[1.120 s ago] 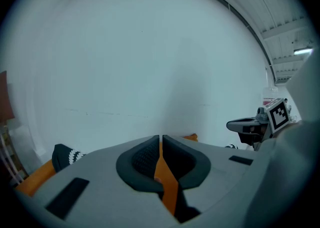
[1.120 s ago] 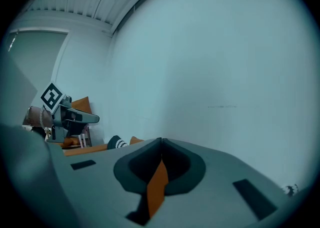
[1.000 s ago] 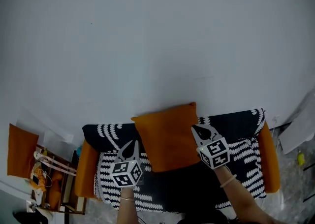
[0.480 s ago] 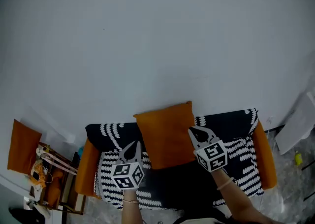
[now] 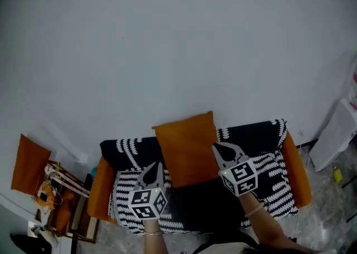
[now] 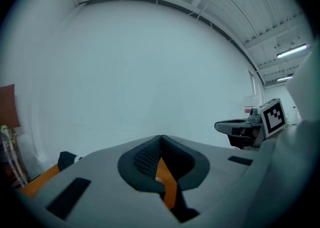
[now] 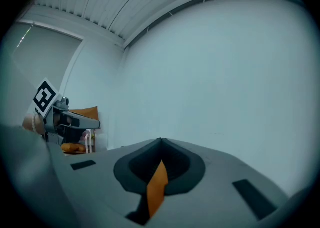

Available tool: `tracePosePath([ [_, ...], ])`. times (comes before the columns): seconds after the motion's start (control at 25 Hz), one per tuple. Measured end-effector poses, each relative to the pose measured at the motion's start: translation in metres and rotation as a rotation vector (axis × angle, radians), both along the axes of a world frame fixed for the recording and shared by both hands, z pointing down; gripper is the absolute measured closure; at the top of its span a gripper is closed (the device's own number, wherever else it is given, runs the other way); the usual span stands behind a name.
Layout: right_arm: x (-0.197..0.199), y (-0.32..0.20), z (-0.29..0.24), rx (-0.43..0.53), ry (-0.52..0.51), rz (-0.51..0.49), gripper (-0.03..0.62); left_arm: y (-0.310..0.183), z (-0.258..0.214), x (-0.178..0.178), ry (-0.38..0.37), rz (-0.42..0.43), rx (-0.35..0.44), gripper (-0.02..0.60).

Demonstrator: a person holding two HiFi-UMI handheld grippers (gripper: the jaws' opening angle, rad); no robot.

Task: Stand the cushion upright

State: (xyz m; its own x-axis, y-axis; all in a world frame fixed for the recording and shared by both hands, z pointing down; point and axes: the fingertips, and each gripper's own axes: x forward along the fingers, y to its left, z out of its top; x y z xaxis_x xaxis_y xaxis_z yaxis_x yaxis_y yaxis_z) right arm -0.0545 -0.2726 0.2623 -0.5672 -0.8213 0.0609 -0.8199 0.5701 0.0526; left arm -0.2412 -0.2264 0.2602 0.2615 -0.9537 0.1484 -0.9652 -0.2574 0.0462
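Cushion (image 5: 187, 148), orange, sits mid-sofa (image 5: 262, 135), leaning against the backrest with its top edge rising above it, in front of the wall (image 5: 167, 52). Left gripper (image 5: 154, 167) meets its lower left edge; right gripper (image 5: 216, 148) meets its right edge. In both gripper views the jaws are pressed together at the tips, pinching a sliver of orange fabric in the gap behind them. A second orange cushion (image 5: 30, 163) lies well apart, far left.

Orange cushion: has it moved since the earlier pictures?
Yes, slightly: the cushion has risen, and its top edge stands a little higher above the sofa backrest.
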Motion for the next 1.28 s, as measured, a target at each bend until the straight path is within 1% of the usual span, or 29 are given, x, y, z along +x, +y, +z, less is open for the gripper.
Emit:
tracePosePath([
  [0.24,0.006,0.047,-0.015,0.019,-0.012,0.002,0.586,0.044,-0.019,0.015,0.016,0.023,0.029,0.561],
  [0.52,0.010,0.090,-0.030,0.042,-0.004,0.012,0.586,0.088,-0.029,0.034,-0.006,0.053,0.032,0.561],
  [0.76,0.017,0.112,-0.039,0.075,0.019,0.008,0.586,0.105,-0.032,0.052,-0.009,0.058,0.043,0.561],
  [0.92,0.024,0.118,-0.042,0.077,0.018,-0.009,0.586,0.108,-0.037,0.065,-0.005,0.057,0.057,0.561],
  [1.28,0.054,0.139,-0.057,0.095,0.038,-0.050,0.586,0.126,-0.054,0.101,0.001,0.025,0.080,0.561],
])
